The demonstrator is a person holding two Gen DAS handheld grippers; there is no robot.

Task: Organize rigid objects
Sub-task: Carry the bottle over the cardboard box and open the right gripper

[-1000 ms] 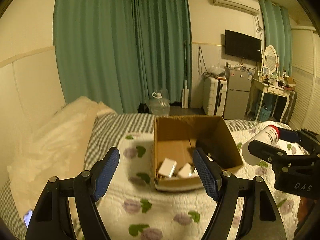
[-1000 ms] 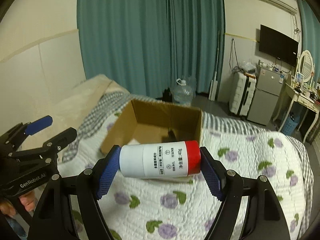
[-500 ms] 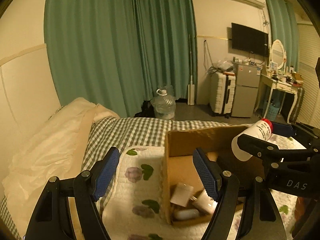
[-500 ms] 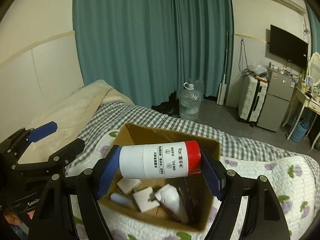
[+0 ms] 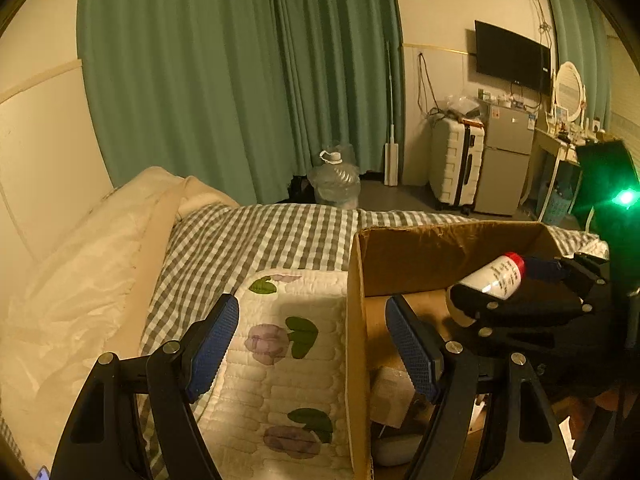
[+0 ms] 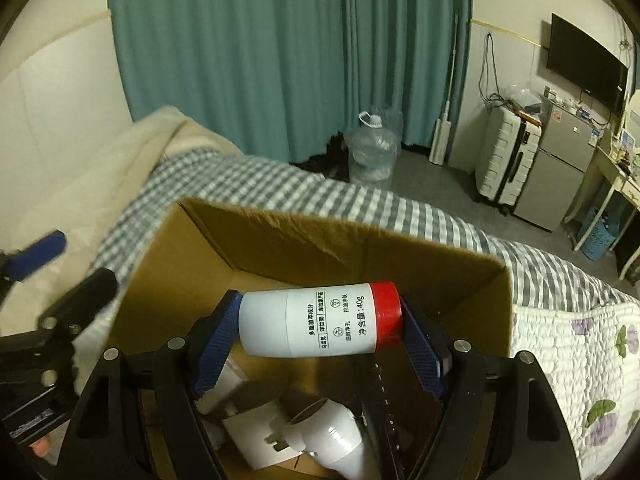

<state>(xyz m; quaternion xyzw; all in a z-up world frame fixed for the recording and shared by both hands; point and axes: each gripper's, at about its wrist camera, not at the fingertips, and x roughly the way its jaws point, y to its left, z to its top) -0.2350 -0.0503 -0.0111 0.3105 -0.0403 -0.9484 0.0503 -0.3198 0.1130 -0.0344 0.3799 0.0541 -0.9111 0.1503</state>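
Right wrist view: we hold a white bottle (image 6: 320, 322) with a red cap over the open cardboard box (image 6: 320, 240)
Our right gripper (image 6: 320, 340) reaches forward and down, fingers clamped on the bottle's two ends so it lies sideways above the box on the quilted bed cover (image 6: 580, 344). Only this view shows the white items at the bottom of the box, a rounded one (image 6: 332, 436) beside a flat one (image 6: 256, 436). From the left wrist we see the bottle (image 5: 496, 280) tilted inside the box (image 5: 440, 248), cap upward. Our left gripper (image 5: 312, 344) hangs spread wide with nothing in it, straddling the box's near-left wall, one pad (image 5: 412, 348) inside
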